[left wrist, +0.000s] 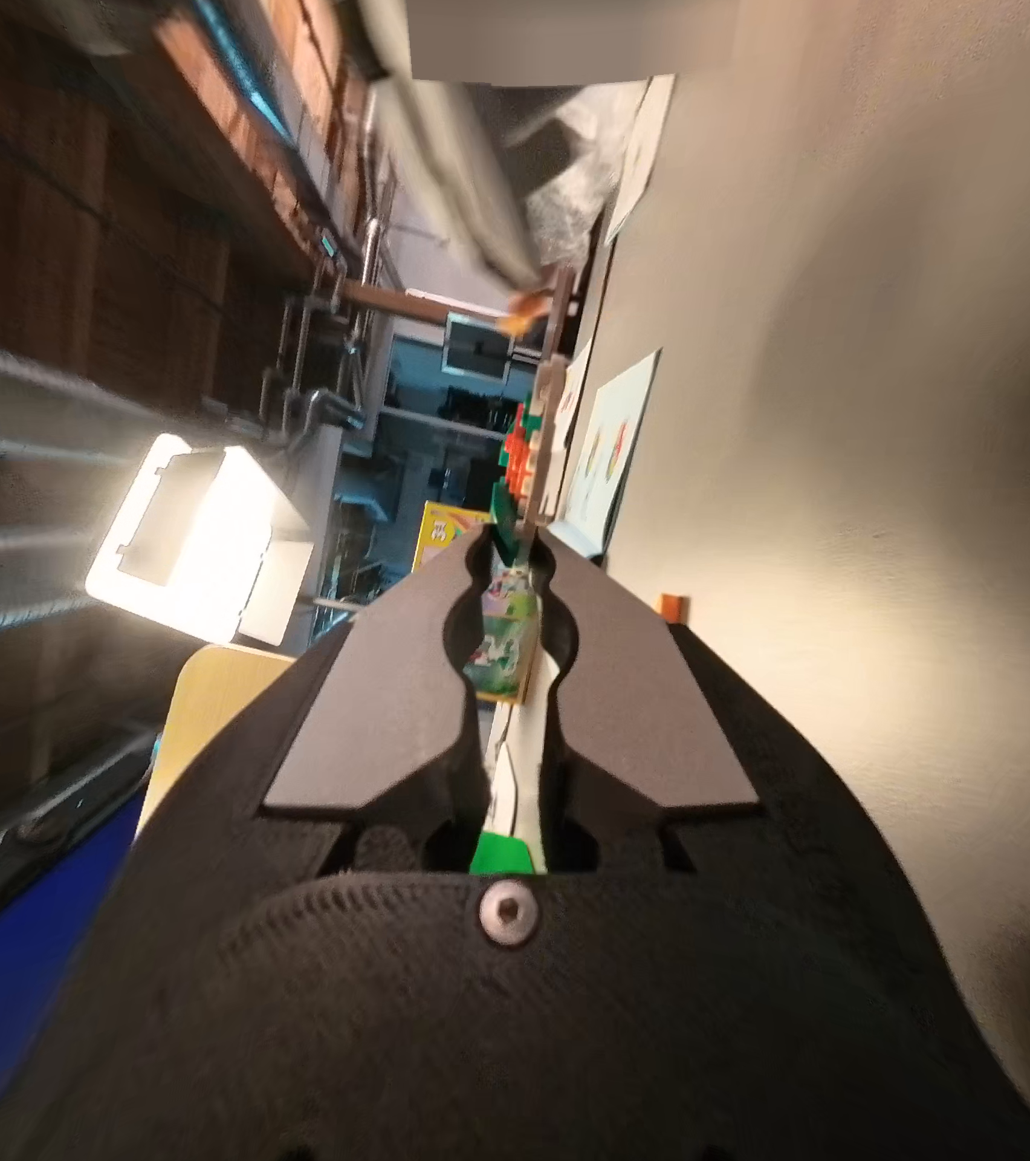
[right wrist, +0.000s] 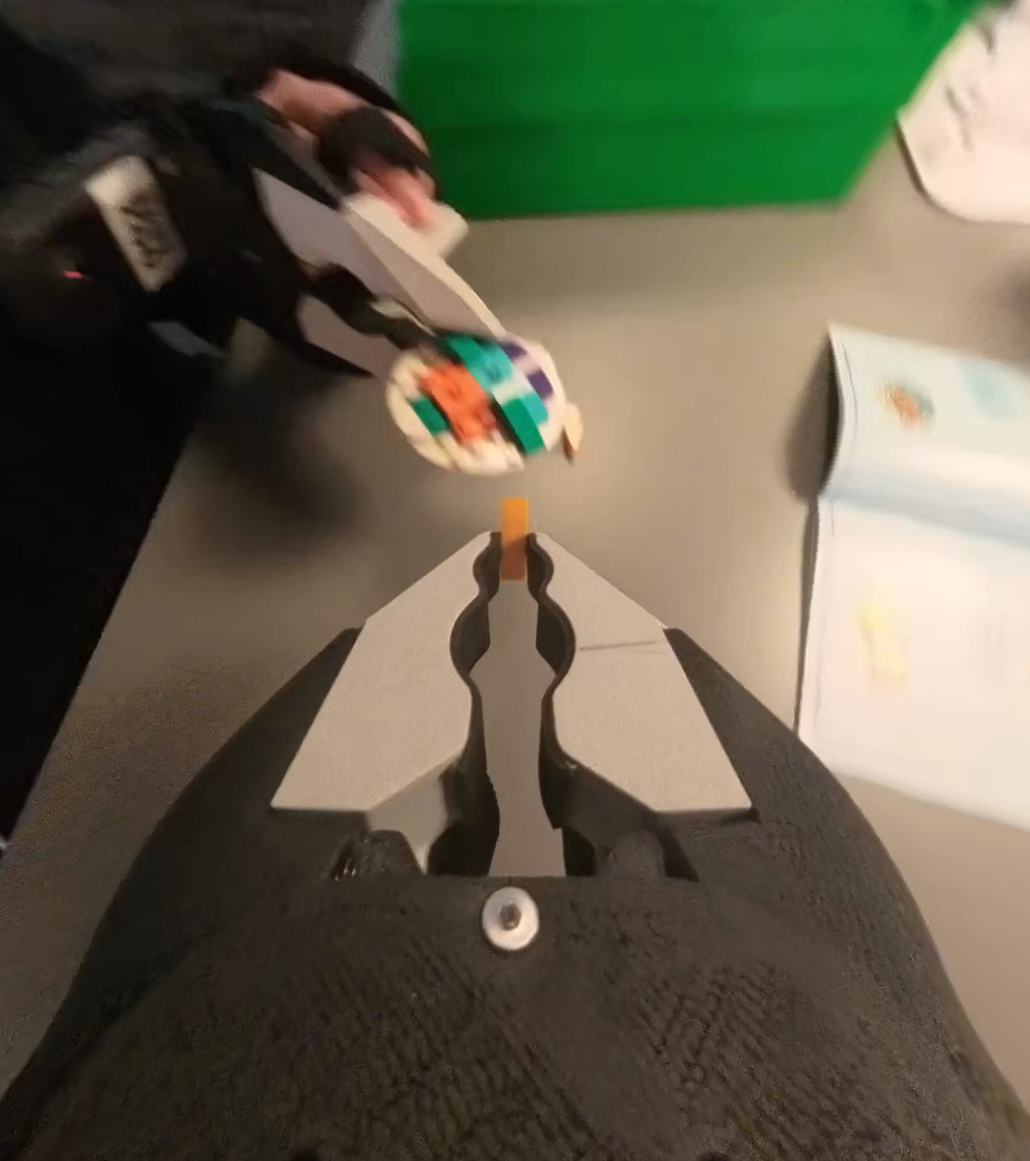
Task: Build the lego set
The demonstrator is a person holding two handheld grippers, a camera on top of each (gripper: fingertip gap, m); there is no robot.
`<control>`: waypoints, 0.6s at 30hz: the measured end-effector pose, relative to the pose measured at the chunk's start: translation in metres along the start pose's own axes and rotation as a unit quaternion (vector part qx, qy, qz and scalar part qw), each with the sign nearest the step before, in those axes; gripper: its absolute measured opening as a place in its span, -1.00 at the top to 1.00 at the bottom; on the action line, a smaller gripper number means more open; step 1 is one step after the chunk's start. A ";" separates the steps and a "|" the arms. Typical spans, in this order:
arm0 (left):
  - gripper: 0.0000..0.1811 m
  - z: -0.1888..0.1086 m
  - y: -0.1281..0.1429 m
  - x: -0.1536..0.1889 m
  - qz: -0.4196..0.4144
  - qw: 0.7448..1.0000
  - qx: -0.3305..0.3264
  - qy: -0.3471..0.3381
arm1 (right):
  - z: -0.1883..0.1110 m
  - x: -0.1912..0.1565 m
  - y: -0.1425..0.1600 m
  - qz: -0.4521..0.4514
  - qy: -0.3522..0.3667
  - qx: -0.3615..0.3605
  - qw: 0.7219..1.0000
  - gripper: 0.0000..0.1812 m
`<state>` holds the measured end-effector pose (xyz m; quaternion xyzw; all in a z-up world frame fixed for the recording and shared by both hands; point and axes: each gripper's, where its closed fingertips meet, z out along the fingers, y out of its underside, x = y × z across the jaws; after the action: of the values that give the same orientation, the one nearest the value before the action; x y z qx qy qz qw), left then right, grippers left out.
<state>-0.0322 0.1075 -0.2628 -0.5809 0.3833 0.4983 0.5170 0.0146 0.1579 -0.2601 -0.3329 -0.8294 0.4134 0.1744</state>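
Note:
My left gripper is shut on the edge of a round white Lego build with green and orange-red bricks on it, and holds it off the table. In the right wrist view the same build shows face-on, with teal, orange and purple bricks, clamped in the left gripper above the grey table. My right gripper is shut on a small orange piece. That piece stands upright just below the build and does not touch it. Both views are motion-blurred.
An open instruction booklet lies to the right, and also shows in the left wrist view. A green bin and a white bag stand at the back. A small orange brick lies on the table. A person's hand grips the left tool. Across from one pair of fingers to the other is roughly 8 cm.

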 end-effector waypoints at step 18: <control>0.89 -0.002 -0.009 0.002 -0.001 1.000 0.025 0.000 | 0.026 -0.016 -0.019 -0.249 -0.058 -0.145 0.956 0.93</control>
<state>-0.0223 0.1070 -0.2624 -0.5683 0.3949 0.4882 0.5318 0.0040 0.1234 -0.2605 -0.1127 -0.9456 0.2513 0.1732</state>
